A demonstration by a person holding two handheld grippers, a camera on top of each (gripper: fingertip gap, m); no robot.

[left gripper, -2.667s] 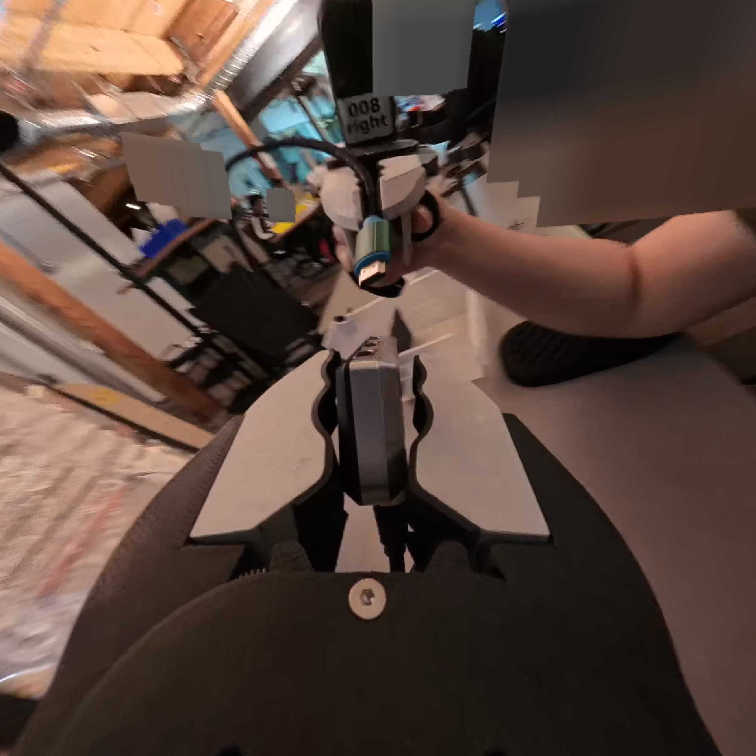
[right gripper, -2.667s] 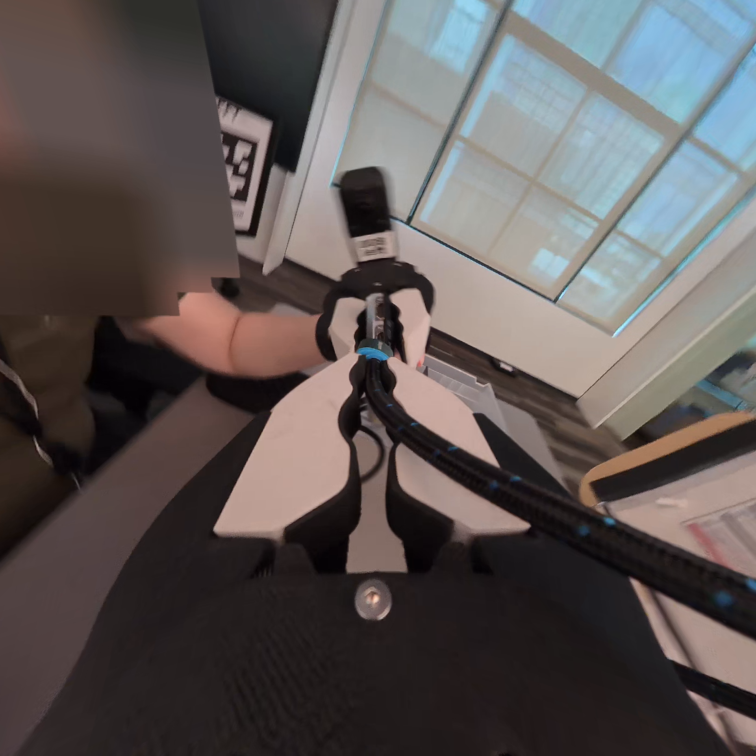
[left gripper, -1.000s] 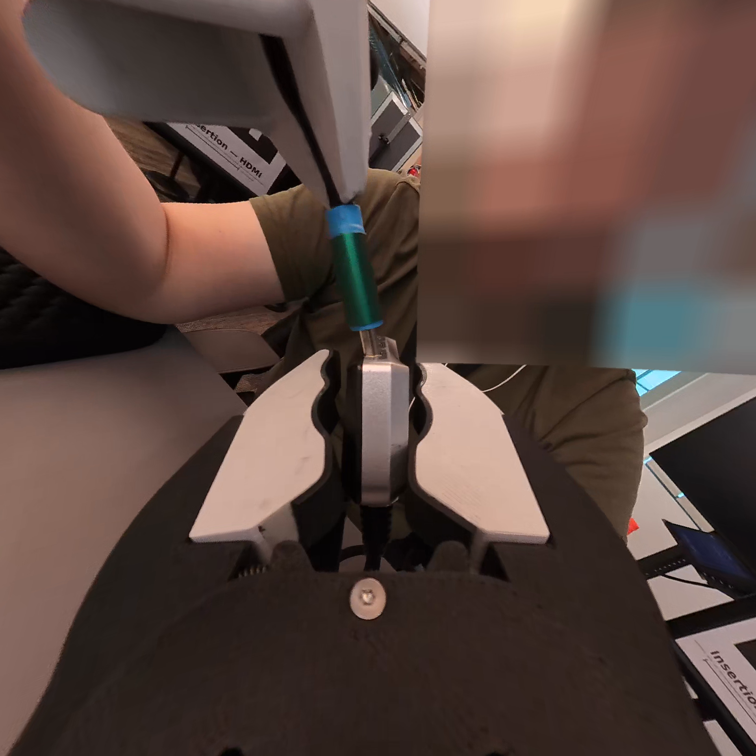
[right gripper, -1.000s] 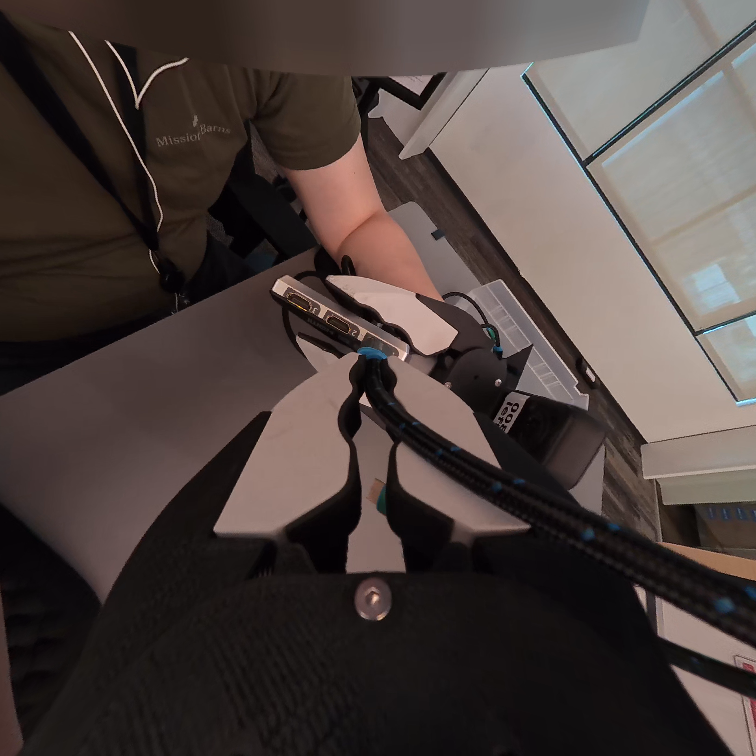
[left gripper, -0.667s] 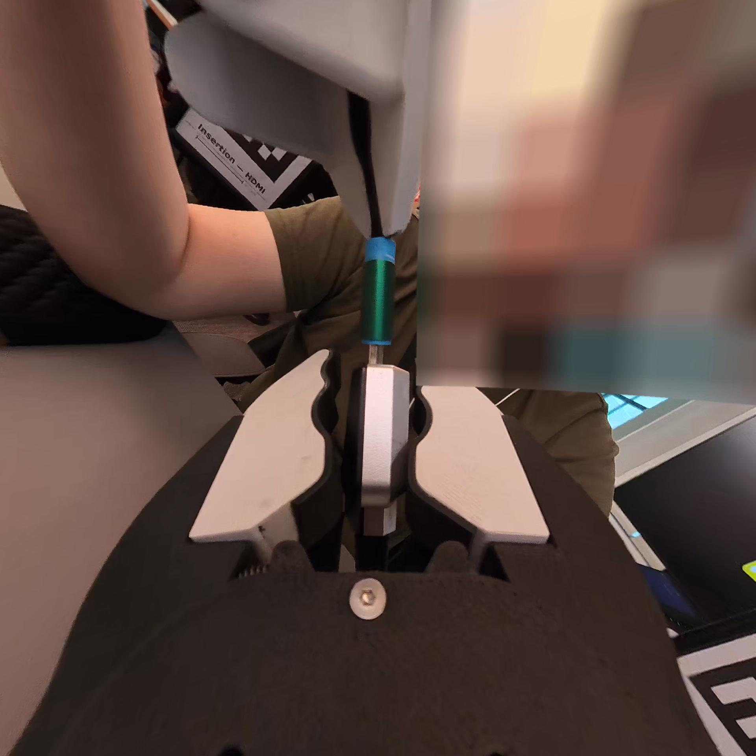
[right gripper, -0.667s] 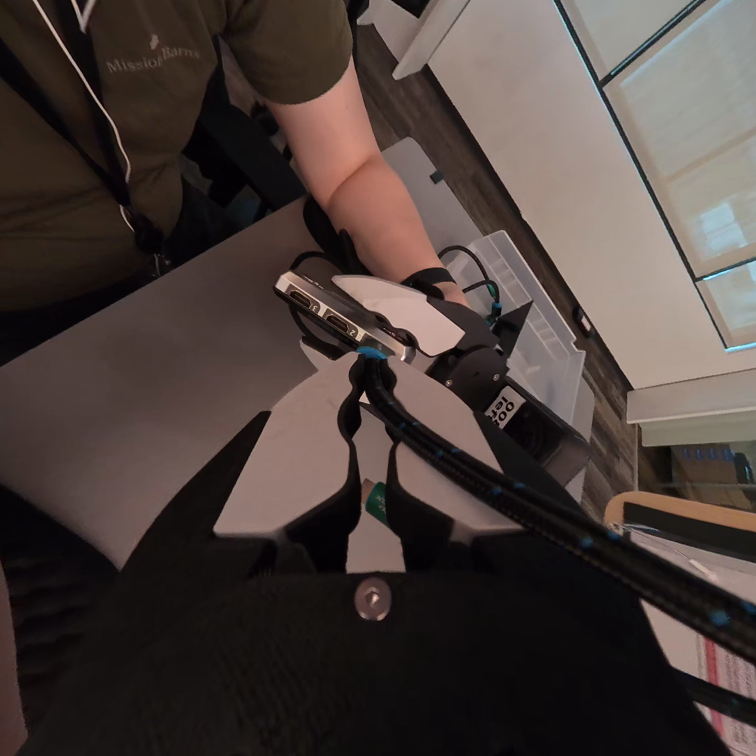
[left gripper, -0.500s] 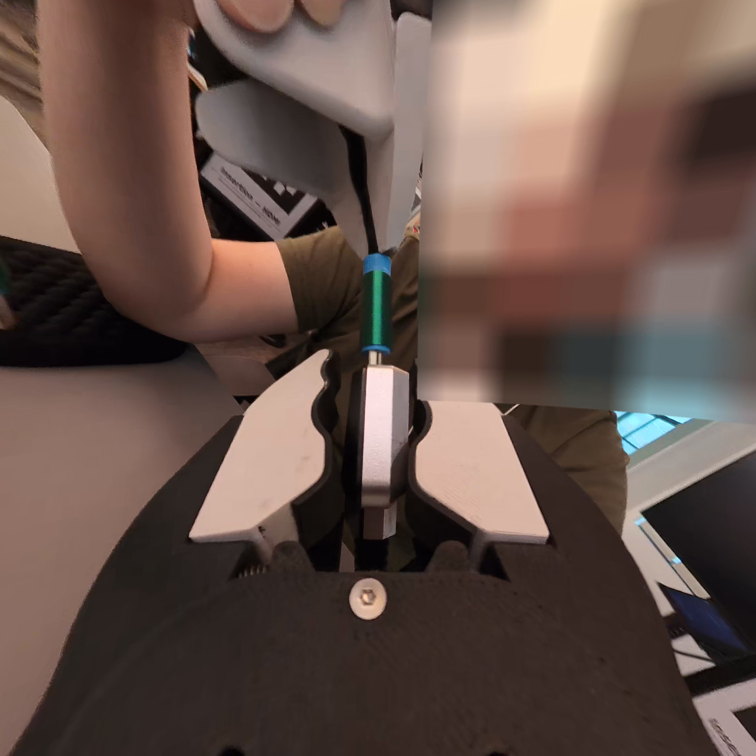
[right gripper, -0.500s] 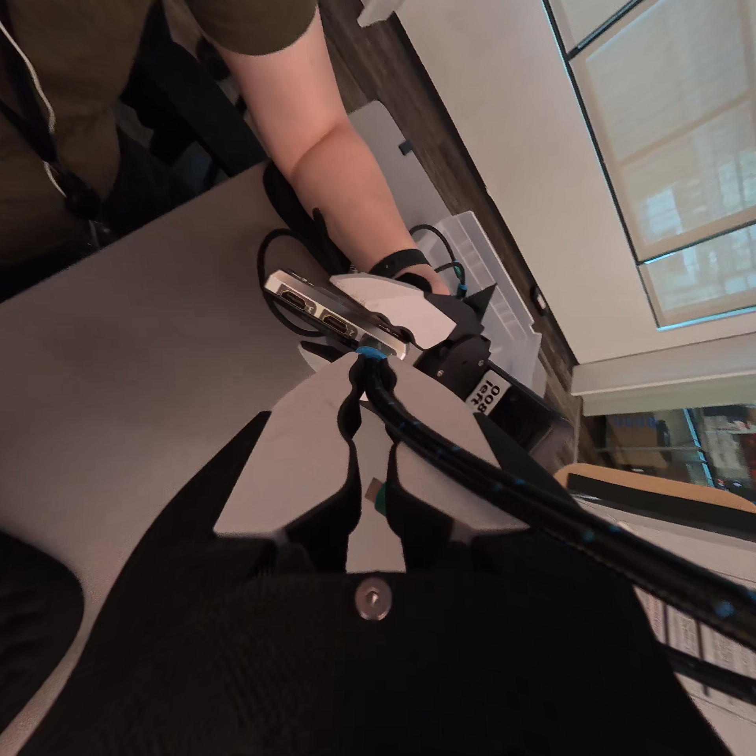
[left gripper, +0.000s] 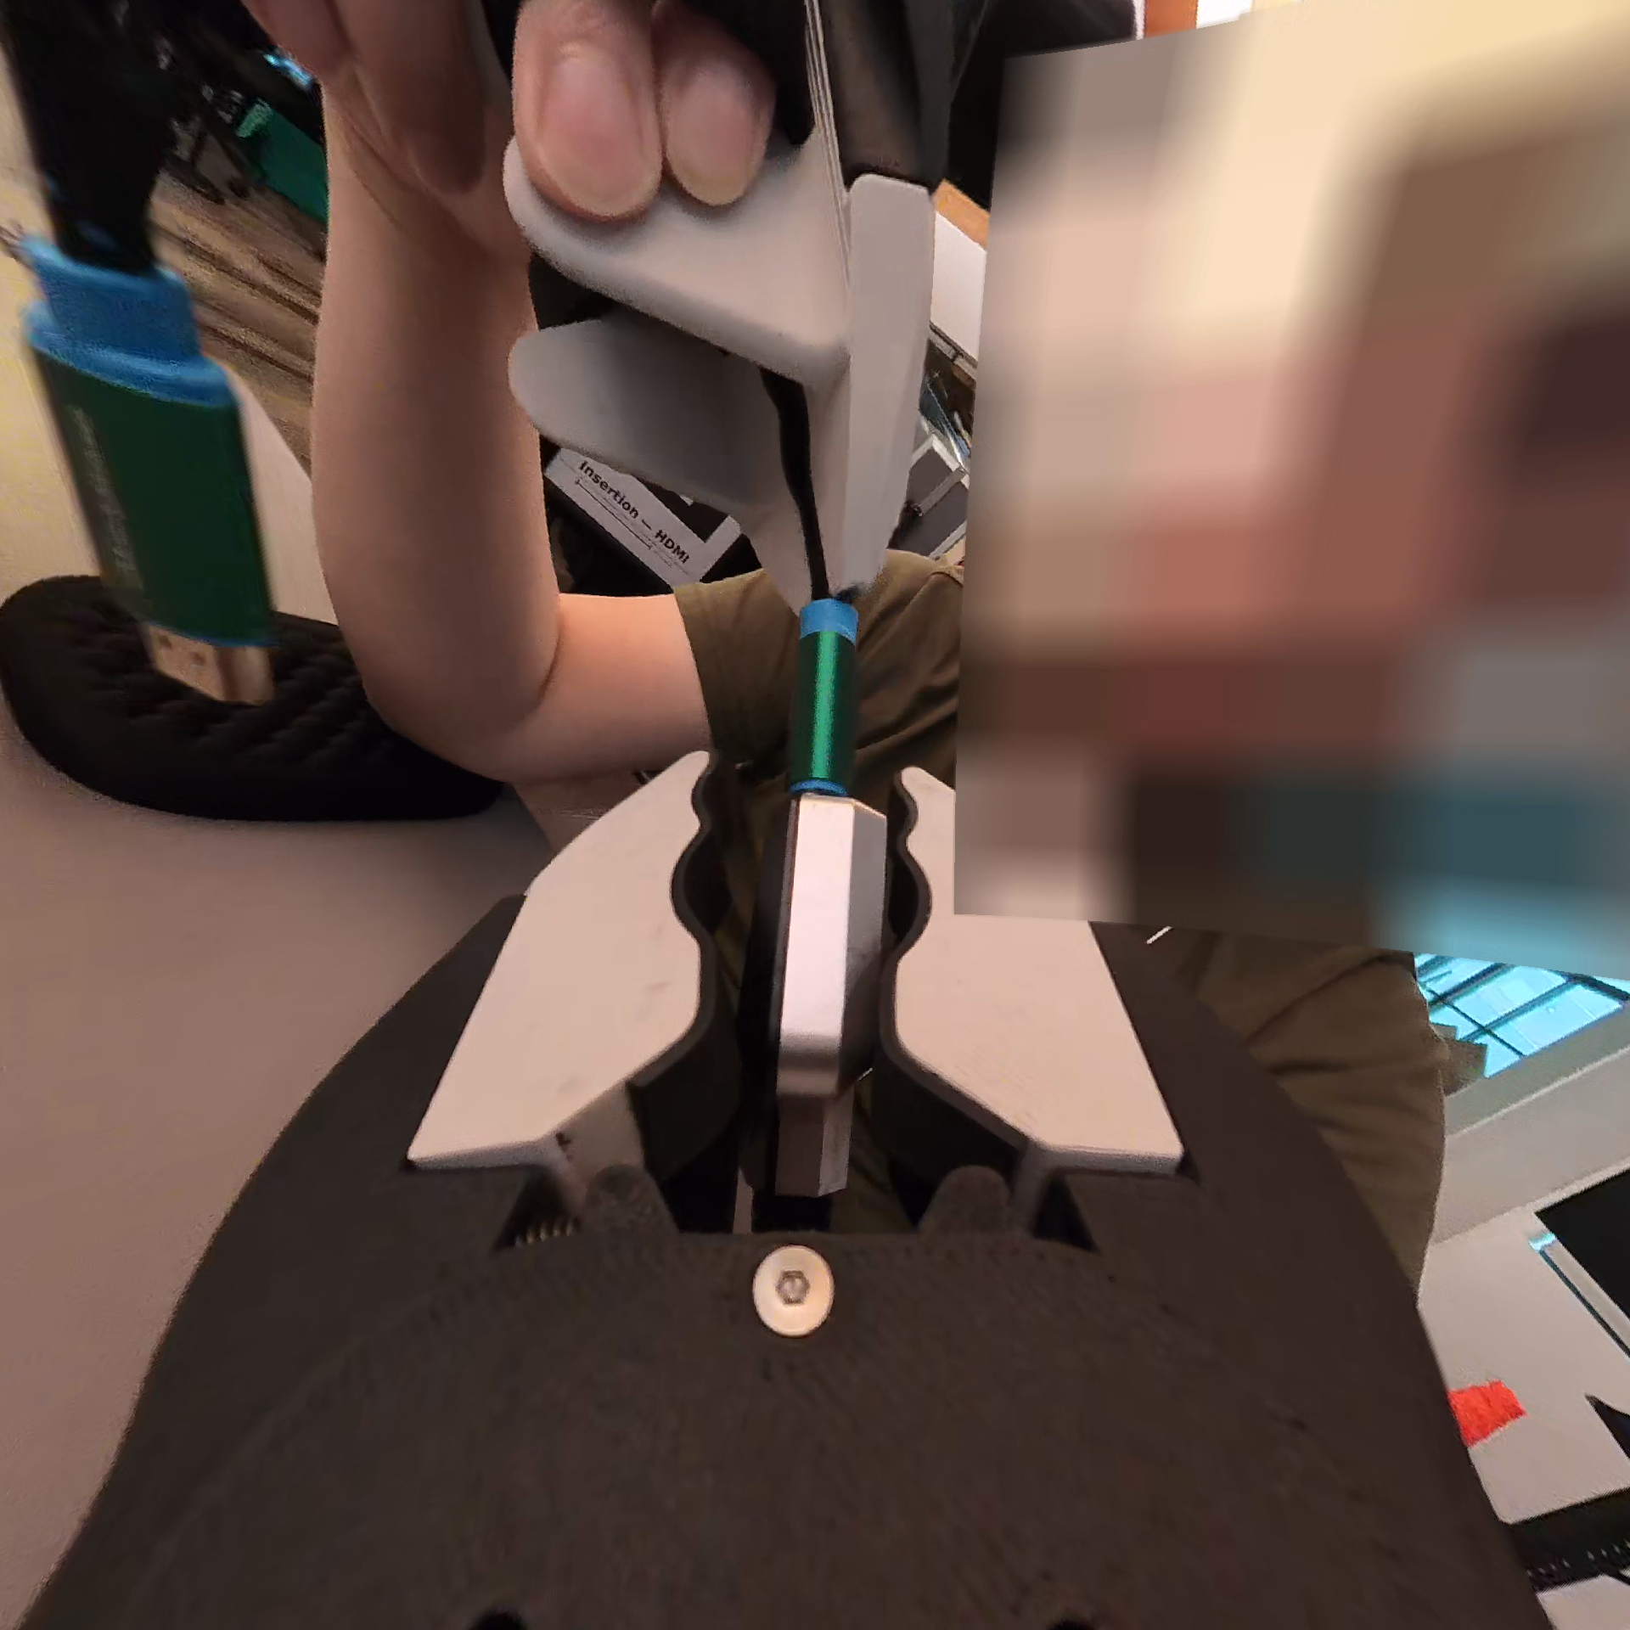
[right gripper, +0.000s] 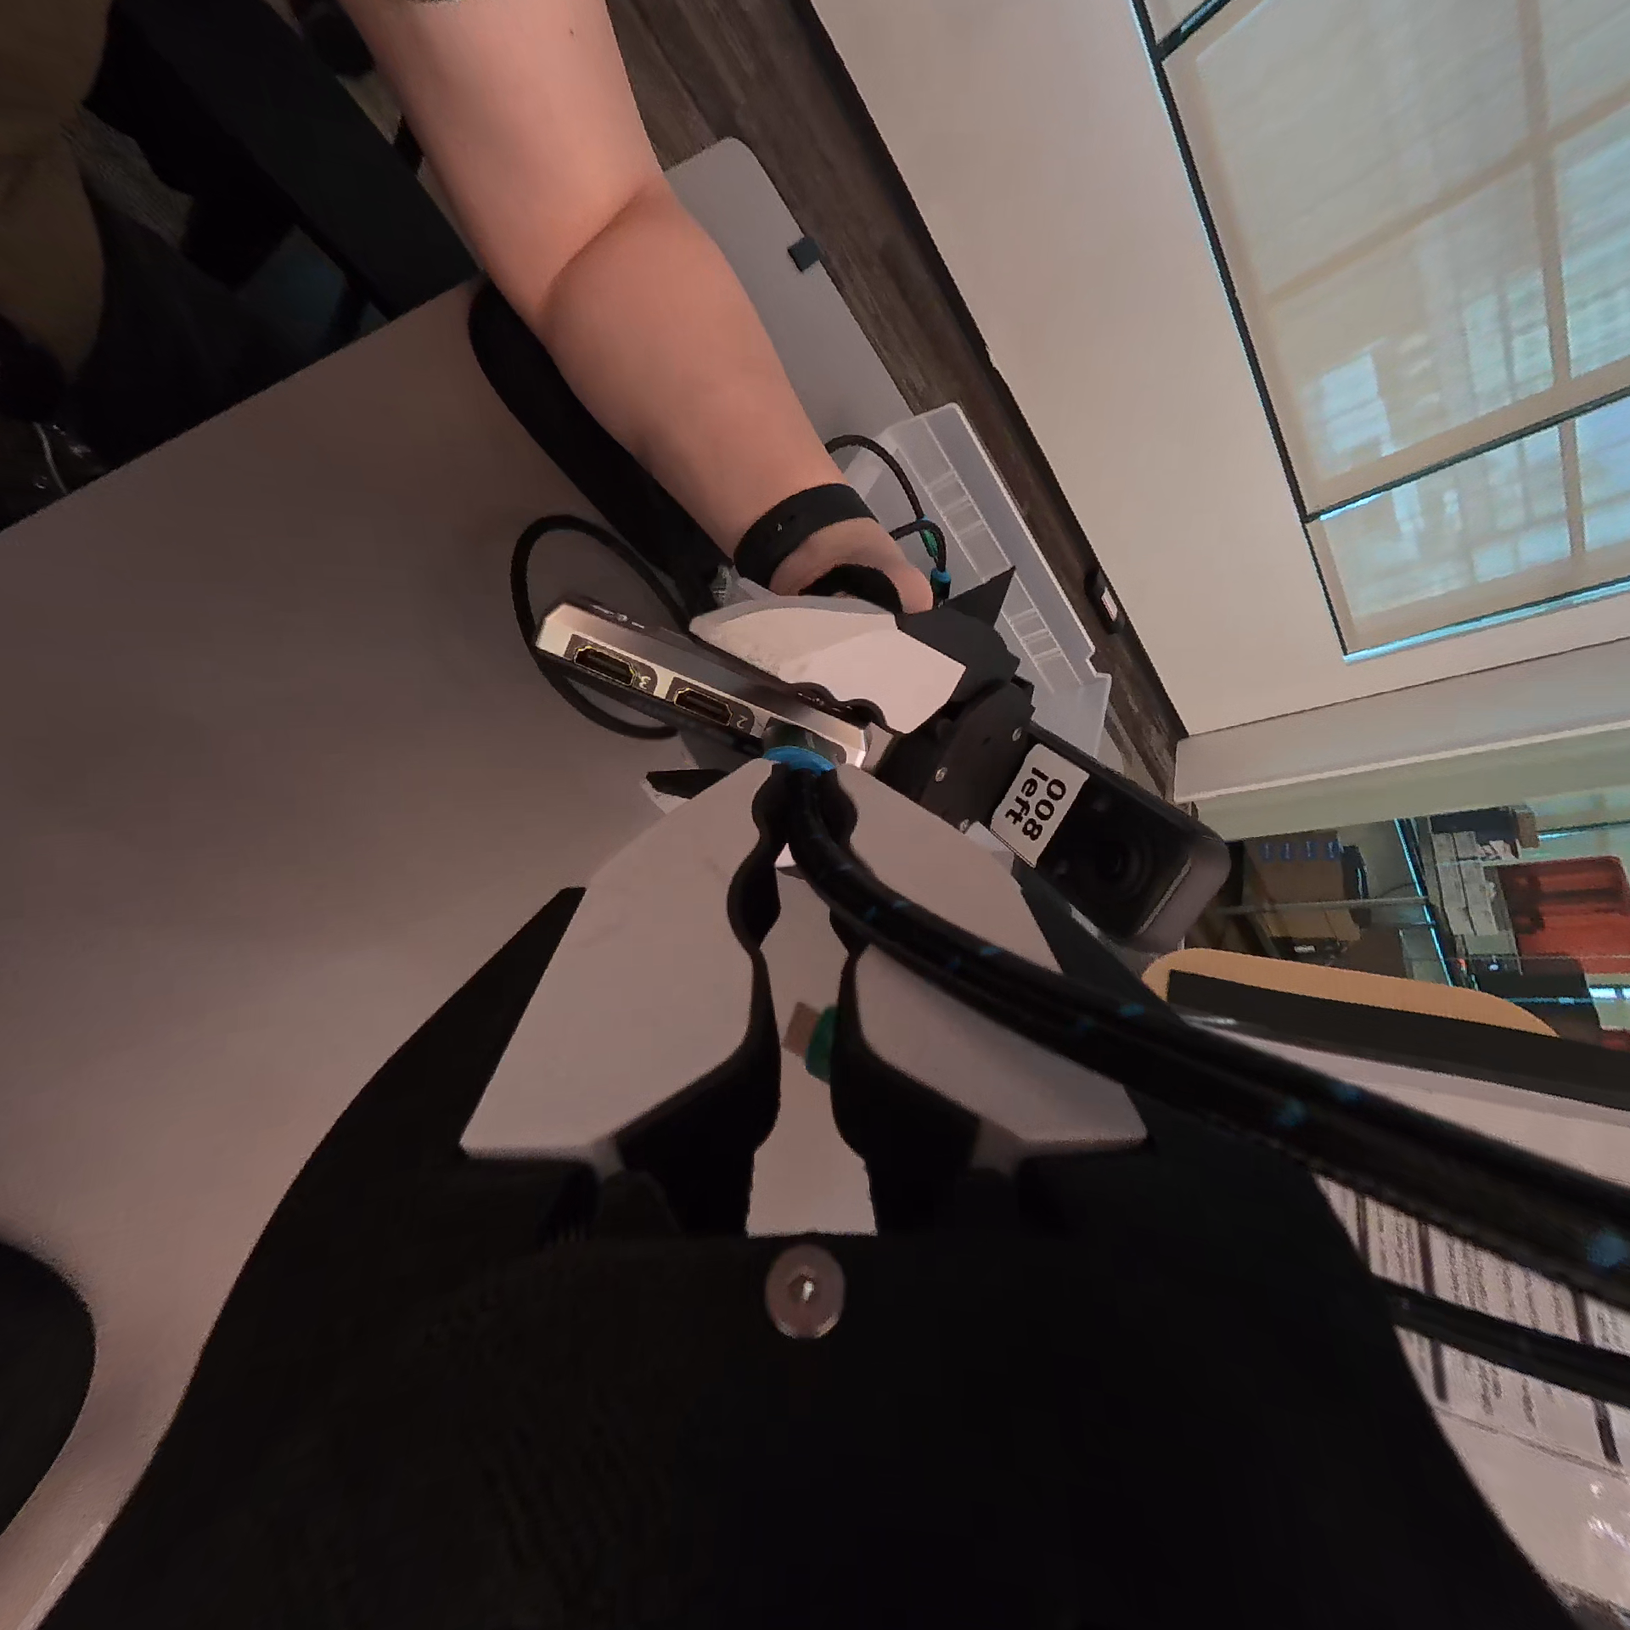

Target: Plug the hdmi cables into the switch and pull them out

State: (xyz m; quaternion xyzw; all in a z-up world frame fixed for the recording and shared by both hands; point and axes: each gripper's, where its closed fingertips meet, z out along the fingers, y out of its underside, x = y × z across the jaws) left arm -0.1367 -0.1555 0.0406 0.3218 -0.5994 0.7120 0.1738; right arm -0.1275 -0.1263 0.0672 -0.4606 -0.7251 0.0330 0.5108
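My left gripper (left gripper: pixel 816 794) is shut on a flat silver hdmi switch (left gripper: pixel 820 935), held edge-on above the grey table. A green hdmi plug (left gripper: pixel 822 697) with blue bands sits fully in the switch's top port. My right gripper (right gripper: pixel 798 785) is shut on that plug's braided black cable (right gripper: pixel 1014 970) just behind the plug; it also shows in the left wrist view (left gripper: pixel 825 564). In the right wrist view the switch (right gripper: pixel 697 697) shows two empty ports beside the plugged one. A second green plug (left gripper: pixel 150 494) hangs free at the left.
A black padded rest (left gripper: pixel 220 741) lies on the grey table (right gripper: pixel 265 706) under the person's forearm. A clear plastic bin (right gripper: pixel 997 547) with cables stands off the table's far edge. Printed sheets (right gripper: pixel 1482 1323) lie at the right.
The plug was first held apart from the switch, then its tip met the port. Now it is pushed fully in. The second plug has swung into the left wrist view.
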